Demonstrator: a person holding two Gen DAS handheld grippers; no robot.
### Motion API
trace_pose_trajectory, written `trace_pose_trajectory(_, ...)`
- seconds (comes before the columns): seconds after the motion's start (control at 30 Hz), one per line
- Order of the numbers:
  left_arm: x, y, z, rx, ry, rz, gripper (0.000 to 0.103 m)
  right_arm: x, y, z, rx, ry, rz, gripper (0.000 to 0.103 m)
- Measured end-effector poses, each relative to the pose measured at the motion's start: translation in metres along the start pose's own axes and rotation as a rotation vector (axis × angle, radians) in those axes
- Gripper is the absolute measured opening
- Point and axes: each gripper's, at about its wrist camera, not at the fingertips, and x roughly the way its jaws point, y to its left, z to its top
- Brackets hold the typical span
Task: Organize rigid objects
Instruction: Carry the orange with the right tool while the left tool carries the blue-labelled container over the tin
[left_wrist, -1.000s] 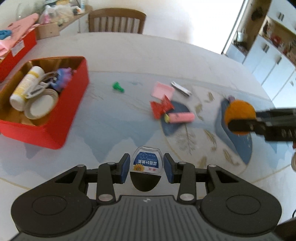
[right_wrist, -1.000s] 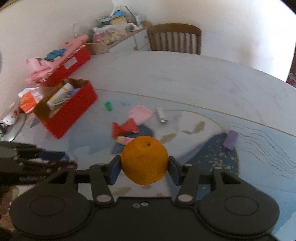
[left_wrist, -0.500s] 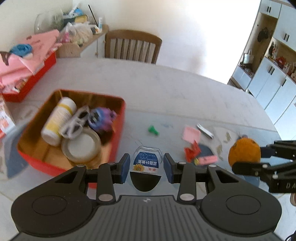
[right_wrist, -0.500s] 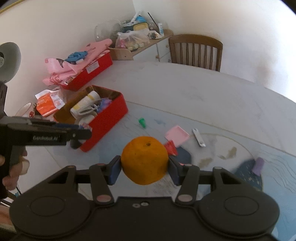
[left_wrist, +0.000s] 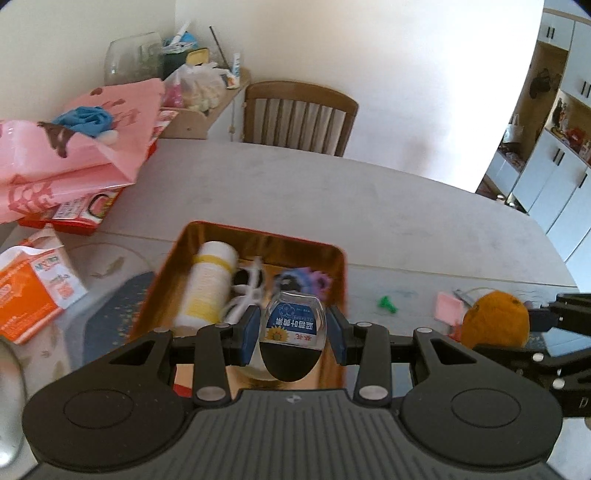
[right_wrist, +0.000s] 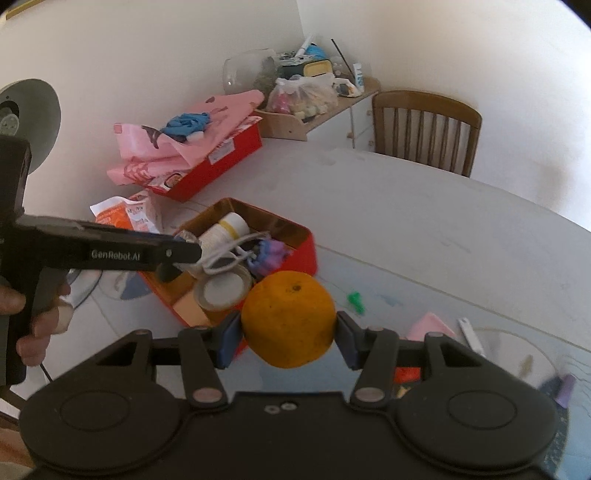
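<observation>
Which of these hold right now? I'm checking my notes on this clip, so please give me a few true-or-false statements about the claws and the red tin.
1. The right claw grips an orange. True.
2. The left claw is empty. False: it is shut on a small clear bottle with a blue label.
3. The red tin is empty. False: it holds a white bottle, a tape roll and other bits.
4. The green piece lies on the table, outside the tin. True.
5. The left claw is above the tin. True.
</observation>
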Motion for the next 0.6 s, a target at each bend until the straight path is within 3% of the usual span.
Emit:
trace_pose_trajectory(0.33, 0.017, 0.058, -0.003, -0.002, 0.062, 0.031, 0.038, 0.054, 0.044, 0.034, -0.044, 0.018, -0.001, 0.053)
trace_pose_trajectory(0.6, 0.044, 0.078, -0.003, 0.009, 0.119, 0.028, 0.038, 0.099, 0.067, 0.043, -0.106, 0.061, -0.038, 0.053)
